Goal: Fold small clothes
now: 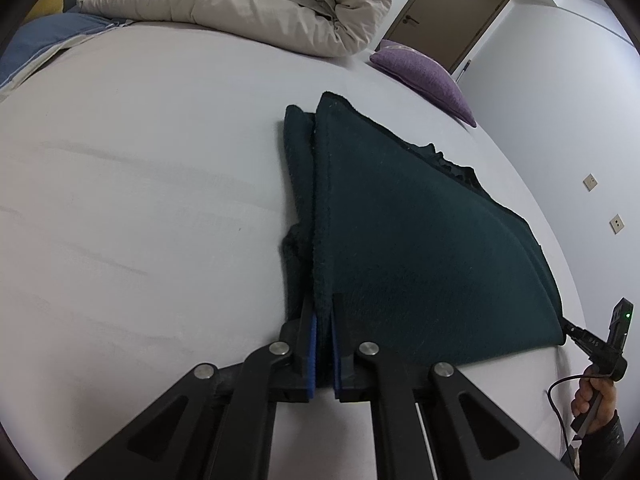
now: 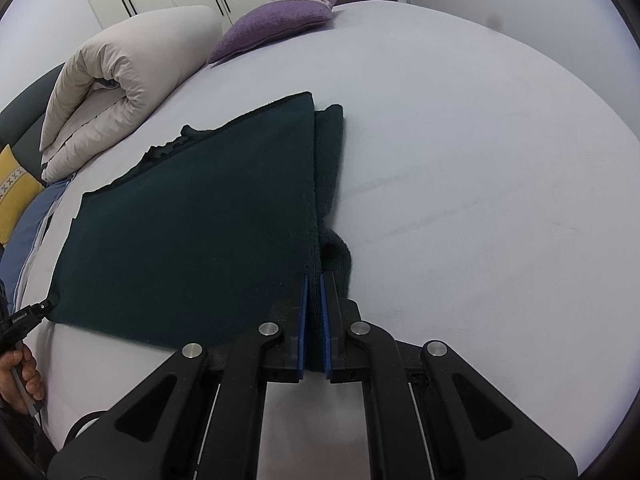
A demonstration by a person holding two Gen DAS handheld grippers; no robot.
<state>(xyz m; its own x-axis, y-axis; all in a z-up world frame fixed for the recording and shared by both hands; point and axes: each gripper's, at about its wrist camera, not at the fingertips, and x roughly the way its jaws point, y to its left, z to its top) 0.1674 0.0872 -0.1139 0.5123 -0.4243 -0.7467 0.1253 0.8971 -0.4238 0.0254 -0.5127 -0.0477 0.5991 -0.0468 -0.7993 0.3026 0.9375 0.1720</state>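
A dark green garment (image 1: pixel 412 248) lies partly folded on the pale grey bed sheet (image 1: pixel 140 200). My left gripper (image 1: pixel 323 308) is shut on the garment's near left corner, lifting its edge off the layer beneath. My right gripper (image 2: pixel 314 284) is shut on the near right corner of the same garment (image 2: pixel 200 240). Each gripper shows in the other's view, pinching the opposite corner: the right one (image 1: pixel 570 326) and the left one (image 2: pixel 48 305). The top layer is stretched taut between them over a lower layer that sticks out at the sides.
A rolled beige duvet (image 1: pixel 248 0) lies at the far side of the bed (image 2: pixel 480 160). A purple cushion (image 2: pixel 276 24) sits beside it. A blue pillow (image 1: pixel 36 40) and a yellow cushion (image 2: pixel 12 188) lie near the headboard. A door and wardrobe stand behind.
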